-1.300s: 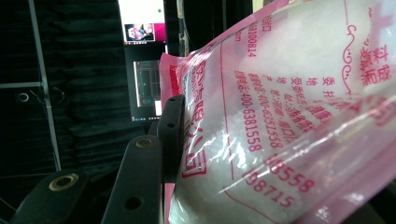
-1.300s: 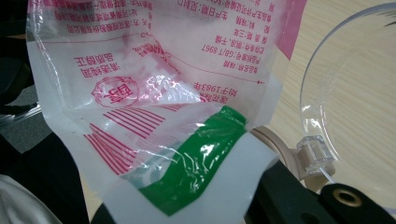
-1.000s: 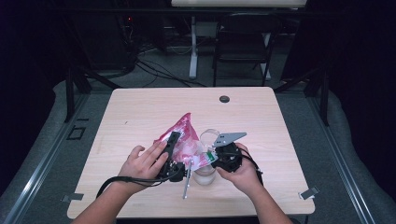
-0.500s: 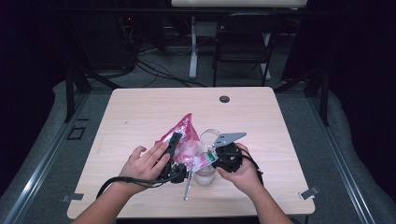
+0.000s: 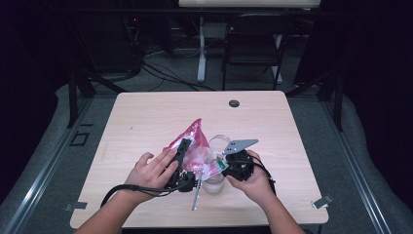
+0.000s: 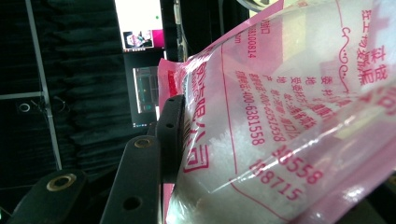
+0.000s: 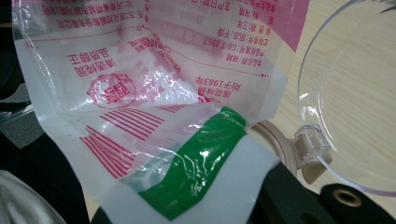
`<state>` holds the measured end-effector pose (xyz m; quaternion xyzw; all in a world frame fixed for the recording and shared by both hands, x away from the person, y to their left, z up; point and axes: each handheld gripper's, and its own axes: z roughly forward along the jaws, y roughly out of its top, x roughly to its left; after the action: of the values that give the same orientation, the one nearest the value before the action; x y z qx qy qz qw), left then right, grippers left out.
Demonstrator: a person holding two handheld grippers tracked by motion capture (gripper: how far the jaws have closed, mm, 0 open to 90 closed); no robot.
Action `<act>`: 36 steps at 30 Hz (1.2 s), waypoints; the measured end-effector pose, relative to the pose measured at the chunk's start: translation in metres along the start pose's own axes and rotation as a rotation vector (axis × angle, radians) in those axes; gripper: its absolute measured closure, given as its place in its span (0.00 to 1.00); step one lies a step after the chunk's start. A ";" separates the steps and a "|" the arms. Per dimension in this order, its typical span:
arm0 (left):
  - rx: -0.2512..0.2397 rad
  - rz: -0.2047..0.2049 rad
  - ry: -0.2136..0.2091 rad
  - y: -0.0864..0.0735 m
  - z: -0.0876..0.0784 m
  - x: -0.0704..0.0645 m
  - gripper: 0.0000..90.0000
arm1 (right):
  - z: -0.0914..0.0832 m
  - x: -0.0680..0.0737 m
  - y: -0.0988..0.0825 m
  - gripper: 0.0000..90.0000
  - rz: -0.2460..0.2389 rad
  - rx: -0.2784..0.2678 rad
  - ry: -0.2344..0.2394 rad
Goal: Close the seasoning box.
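A pink and clear plastic bag point(image 5: 195, 141) of white granules is held up between both hands at the table's near middle. My left gripper point(image 5: 184, 146) is shut on the bag's body; in the left gripper view one black finger point(image 6: 169, 135) presses the printed film point(image 6: 280, 116) and the other is hidden behind it. My right gripper point(image 5: 222, 164) is shut on the bag's lower corner, where a green band point(image 7: 201, 158) crosses the film point(image 7: 163, 93). A clear jar point(image 5: 214, 184) stands under that corner, its round lid point(image 7: 355, 93) swung open.
A metal spoon point(image 5: 196, 195) lies by the jar near the front edge. A small black disc point(image 5: 234, 103) sits at the far side of the wooden table point(image 5: 146, 117). A dark chair point(image 5: 253, 44) and cables stand beyond it.
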<state>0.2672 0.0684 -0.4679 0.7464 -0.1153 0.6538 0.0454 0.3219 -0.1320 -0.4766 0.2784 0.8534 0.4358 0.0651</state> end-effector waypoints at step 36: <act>-0.011 -0.013 0.012 0.002 0.001 0.005 0.70 | 0.003 0.001 -0.006 1.00 0.008 0.033 0.002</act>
<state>0.2682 0.0655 -0.4632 0.7430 -0.1139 0.6573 0.0545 0.3199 -0.1325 -0.4832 0.2826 0.8595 0.4220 0.0580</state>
